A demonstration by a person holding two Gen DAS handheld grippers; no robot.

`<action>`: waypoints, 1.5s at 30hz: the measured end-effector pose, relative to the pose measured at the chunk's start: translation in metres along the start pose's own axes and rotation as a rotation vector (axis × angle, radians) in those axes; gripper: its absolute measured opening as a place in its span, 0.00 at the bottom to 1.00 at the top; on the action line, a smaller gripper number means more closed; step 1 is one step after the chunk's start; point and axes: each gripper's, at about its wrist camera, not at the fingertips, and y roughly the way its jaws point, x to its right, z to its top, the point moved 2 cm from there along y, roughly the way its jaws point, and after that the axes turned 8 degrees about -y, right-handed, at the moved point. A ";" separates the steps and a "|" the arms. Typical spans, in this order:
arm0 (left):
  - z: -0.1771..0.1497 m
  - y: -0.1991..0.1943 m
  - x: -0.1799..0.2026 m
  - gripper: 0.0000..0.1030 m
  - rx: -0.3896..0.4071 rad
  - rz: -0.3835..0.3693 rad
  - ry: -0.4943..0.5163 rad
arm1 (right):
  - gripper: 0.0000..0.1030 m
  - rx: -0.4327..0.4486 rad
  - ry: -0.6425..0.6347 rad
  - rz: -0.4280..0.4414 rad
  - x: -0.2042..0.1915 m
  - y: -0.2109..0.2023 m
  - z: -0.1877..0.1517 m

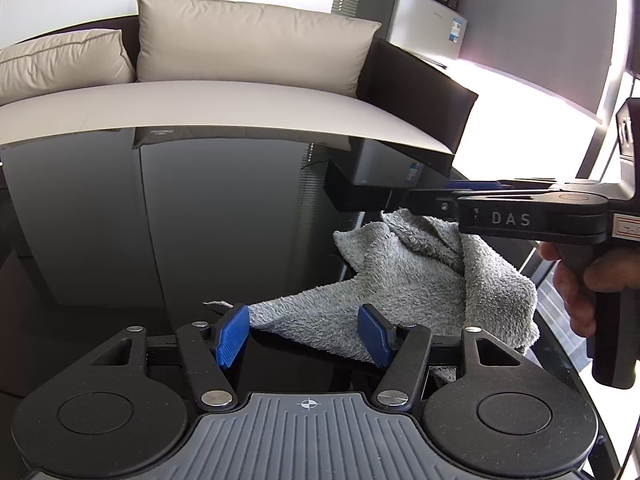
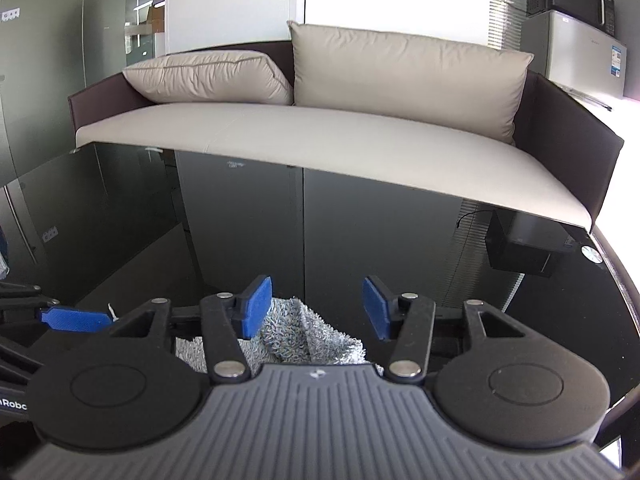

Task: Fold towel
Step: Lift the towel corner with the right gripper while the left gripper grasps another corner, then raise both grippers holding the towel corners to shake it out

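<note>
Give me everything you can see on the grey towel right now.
The grey terry-cloth towel is a looped, fluffy fabric, not folded: it lies crumpled in a loose heap on the glossy black glass table. One corner tapers out flat toward the open left gripper, reaching between its blue-padded fingers. The open right gripper hovers over the bunched upper part; whether it touches the cloth cannot be told. A small white tag sticks out at the corner's tip.

A grey terry towel [image 1: 420,276] lies crumpled in a loose heap on the glossy black table [image 1: 160,240], toward the near right — not yet folded. One pointed corner [image 1: 218,303] trails flat to the left; the right side bunches up in thick rolls. In the right wrist view its looped pile [image 2: 304,336] shows near, ridged and rumpled.
</note>
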 end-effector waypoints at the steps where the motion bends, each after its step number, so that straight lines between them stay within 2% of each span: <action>1: 0.000 0.000 0.000 0.50 0.000 0.000 0.000 | 0.52 -0.016 -0.004 0.011 -0.001 0.004 -0.001; 2: 0.001 0.000 -0.001 0.45 -0.001 0.000 0.000 | 0.51 -0.024 -0.005 0.017 -0.001 0.007 -0.002; 3: 0.001 0.000 0.000 0.39 -0.001 0.000 0.000 | 0.45 -0.028 -0.001 0.014 0.000 0.009 -0.004; 4: 0.001 0.000 0.000 0.37 -0.004 -0.005 -0.001 | 0.37 -0.032 0.004 0.010 0.000 0.010 -0.005; 5: 0.001 0.000 0.000 0.35 -0.006 -0.010 -0.001 | 0.20 -0.034 0.008 0.005 0.001 0.011 -0.006; 6: 0.002 0.000 0.001 0.32 -0.008 -0.012 0.002 | 0.14 -0.032 0.013 0.003 0.002 0.011 -0.006; 9: 0.001 0.001 0.004 0.24 -0.013 -0.022 0.016 | 0.05 -0.037 0.005 0.012 0.001 0.011 -0.007; 10: 0.000 0.001 0.004 0.23 -0.014 -0.026 0.018 | 0.05 -0.039 -0.002 0.012 0.000 0.011 -0.008; 12: 0.000 0.000 0.005 0.11 -0.011 -0.033 0.023 | 0.03 -0.026 -0.009 0.000 -0.002 0.008 -0.008; 15: 0.000 -0.003 0.006 0.07 0.008 -0.040 0.023 | 0.03 0.014 0.001 -0.017 0.000 0.000 -0.006; 22: 0.006 -0.013 0.007 0.06 0.083 -0.046 0.003 | 0.02 0.123 0.087 -0.087 0.020 -0.030 0.002; 33: 0.027 -0.066 0.008 0.06 0.361 -0.001 -0.052 | 0.02 0.289 0.234 -0.193 0.048 -0.099 0.005; 36: 0.033 -0.079 0.013 0.06 0.402 0.004 -0.055 | 0.02 0.318 0.275 -0.209 0.052 -0.113 0.003; 45: 0.050 -0.120 0.048 0.06 0.514 0.018 0.012 | 0.02 0.408 0.294 -0.221 0.050 -0.154 0.010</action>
